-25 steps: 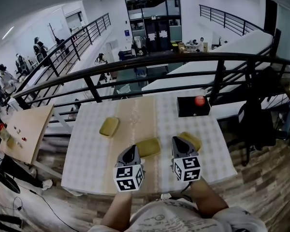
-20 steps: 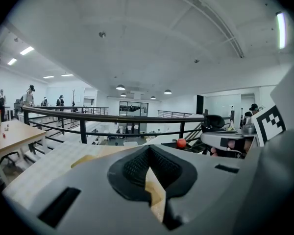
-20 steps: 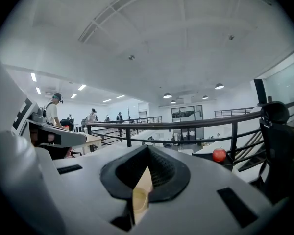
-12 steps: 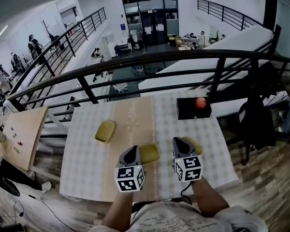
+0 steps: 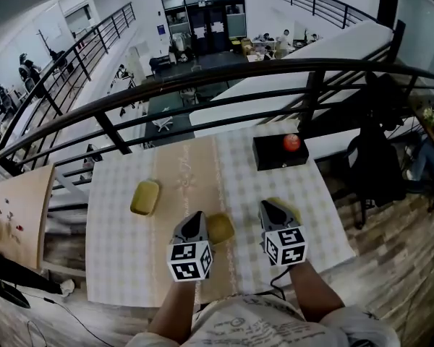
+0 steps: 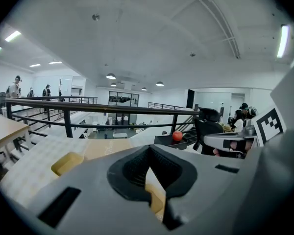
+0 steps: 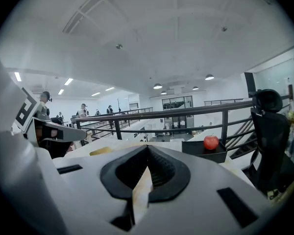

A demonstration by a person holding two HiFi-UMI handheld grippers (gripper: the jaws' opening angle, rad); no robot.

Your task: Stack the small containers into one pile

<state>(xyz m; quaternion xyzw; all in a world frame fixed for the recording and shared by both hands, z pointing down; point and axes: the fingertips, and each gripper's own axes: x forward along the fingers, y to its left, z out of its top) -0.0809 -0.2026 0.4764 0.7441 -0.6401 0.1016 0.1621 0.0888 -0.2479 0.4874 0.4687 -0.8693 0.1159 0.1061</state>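
Observation:
Three shallow yellow containers lie apart on the checked tablecloth. One container lies at the left. The middle container sits just right of my left gripper. A third container peeks out behind my right gripper. Both grippers hover over the near half of the table, jaws shut with nothing held. In the left gripper view the left container lies ahead left of my gripper, and the middle container shows below the jaws. My right gripper looks over the table, with a yellow container ahead left.
A black box with a red apple on it stands at the table's far right corner. A black railing runs behind the table. A tan runner crosses the cloth. A wooden side table is at the left.
The head view has swung, so the table sits lower and further left in the picture. Both grippers stay shut by the near edge. The containers have not moved on the cloth.

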